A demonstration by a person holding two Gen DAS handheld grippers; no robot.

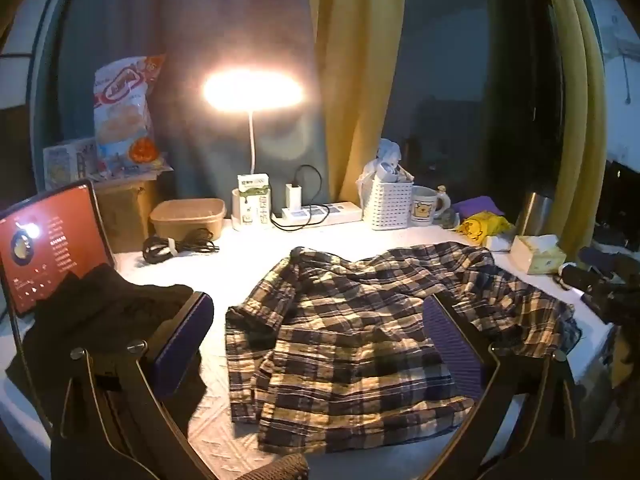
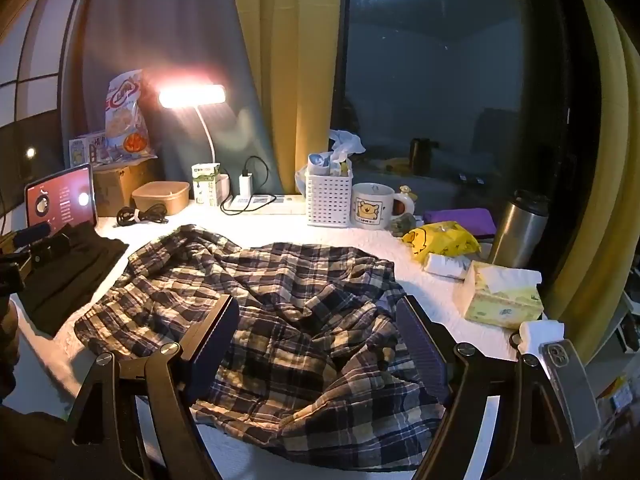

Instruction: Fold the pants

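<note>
Plaid pants (image 1: 352,344) lie crumpled and spread across the white table (image 1: 240,264), with one leg end folded over at the left. My left gripper (image 1: 320,332) hangs over their left half, jaws wide open and nothing between the pads. In the right wrist view the pants (image 2: 280,320) bunch up in ridges near the middle. My right gripper (image 2: 318,332) hovers over that bunched right part, open, its pads clear of the cloth.
A folded black garment (image 1: 104,304) lies at the left by a lit tablet (image 1: 48,240). Along the back stand a lamp (image 1: 252,92), a coiled cable (image 1: 176,246), a brown tub (image 1: 188,216), a white basket (image 2: 328,196) and a mug (image 2: 372,206). A tissue box (image 2: 500,300) and a steel flask (image 2: 520,228) sit right.
</note>
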